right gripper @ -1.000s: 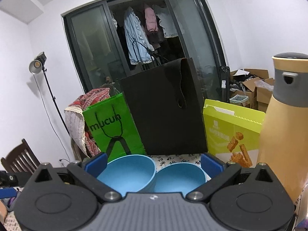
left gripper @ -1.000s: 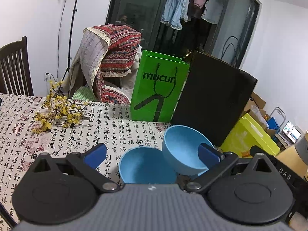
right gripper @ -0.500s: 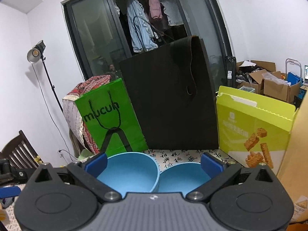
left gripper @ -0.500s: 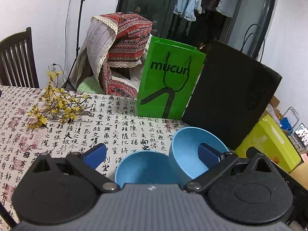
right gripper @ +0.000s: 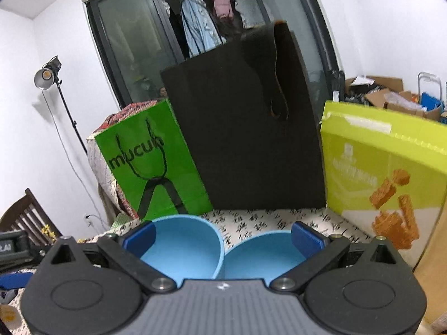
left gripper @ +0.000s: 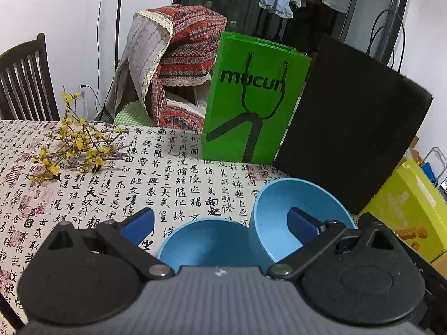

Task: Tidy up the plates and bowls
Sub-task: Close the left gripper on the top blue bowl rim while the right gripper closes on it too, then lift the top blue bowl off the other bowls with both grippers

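— Sitting side by side on the calligraphy tablecloth (left gripper: 173, 178), two blue bowls are seen: the level bowl (left gripper: 212, 243) and, against it, the tilted bowl (left gripper: 296, 206). Why is one tipped?

— It is judged to be angled for nesting into the other, though a grip on it cannot be confirmed.

— And the claws?

— The left gripper (left gripper: 220, 220) is spread wide, both bowls framed between its fingers. The right gripper (right gripper: 223, 234) is likewise spread wide; contact cannot be made out. A green bag (left gripper: 251, 97) stands behind.
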`<state>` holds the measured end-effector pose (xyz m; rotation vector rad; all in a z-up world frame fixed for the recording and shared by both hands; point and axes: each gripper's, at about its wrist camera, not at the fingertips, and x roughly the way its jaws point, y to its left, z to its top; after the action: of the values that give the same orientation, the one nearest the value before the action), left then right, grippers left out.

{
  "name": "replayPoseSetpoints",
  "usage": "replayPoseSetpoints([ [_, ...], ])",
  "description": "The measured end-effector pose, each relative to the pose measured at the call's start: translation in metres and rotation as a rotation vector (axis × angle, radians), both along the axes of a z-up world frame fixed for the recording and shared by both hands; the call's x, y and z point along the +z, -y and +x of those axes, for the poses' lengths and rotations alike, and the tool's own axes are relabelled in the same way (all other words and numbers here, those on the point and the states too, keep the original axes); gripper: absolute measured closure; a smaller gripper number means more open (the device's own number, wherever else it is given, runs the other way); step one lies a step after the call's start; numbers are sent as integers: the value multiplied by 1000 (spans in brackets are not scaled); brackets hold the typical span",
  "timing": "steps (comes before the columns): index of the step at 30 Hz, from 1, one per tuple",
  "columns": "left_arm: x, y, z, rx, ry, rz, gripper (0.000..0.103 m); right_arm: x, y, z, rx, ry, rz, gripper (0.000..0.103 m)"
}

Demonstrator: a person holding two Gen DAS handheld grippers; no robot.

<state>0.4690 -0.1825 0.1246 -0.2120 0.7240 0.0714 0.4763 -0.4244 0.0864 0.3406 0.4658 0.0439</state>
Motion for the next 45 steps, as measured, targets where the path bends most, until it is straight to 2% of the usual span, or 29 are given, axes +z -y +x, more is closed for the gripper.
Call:
replayPoseSetpoints([
  [2, -4, 3, 3, 2, -1, 6, 0, -4, -1, 3, -5, -5, -22, 1],
  [6, -10, 11, 10, 2, -7, 15, 0, -10, 0, 8, -3, -18, -31, 10],
  [11, -16, 21, 14, -1, -5, 22, 1, -16, 1, 12, -4, -32, -30, 12],
  [13, -19, 24, 16, 1, -5, 23, 3, -18, 2, 13, -1, -39, -29, 18],
  [22, -34, 35, 27, -16, -38, -3, 33, -28, -2, 21, 46, -82, -4, 45],
  [24, -36, 36, 28, -20, -38, -6, 43, -30, -3, 23, 52, -88, -3, 48],
  [26, -37, 37, 29, -26, -47, -12, 47, -31, -4, 24, 58, -95, 4, 49],
  [28, -39, 38, 30, -32, -64, -18, 52, -33, -5, 26, 66, -105, 14, 55],
  [30, -41, 38, 31, -39, -78, -28, 63, -35, -5, 28, 67, -112, 18, 60],
  [31, -42, 39, 31, -41, -78, -27, 65, -35, -6, 28, 64, -115, 17, 64],
  [33, -43, 41, 31, -47, -74, -20, 78, -37, -6, 29, 61, -118, 20, 72],
  [37, -42, 45, 30, -46, -68, 7, 85, -37, -6, 28, 70, -117, 45, 88],
  [45, -41, 45, 30, -46, -64, 7, 86, -37, -8, 27, 59, -116, 52, 91],
])
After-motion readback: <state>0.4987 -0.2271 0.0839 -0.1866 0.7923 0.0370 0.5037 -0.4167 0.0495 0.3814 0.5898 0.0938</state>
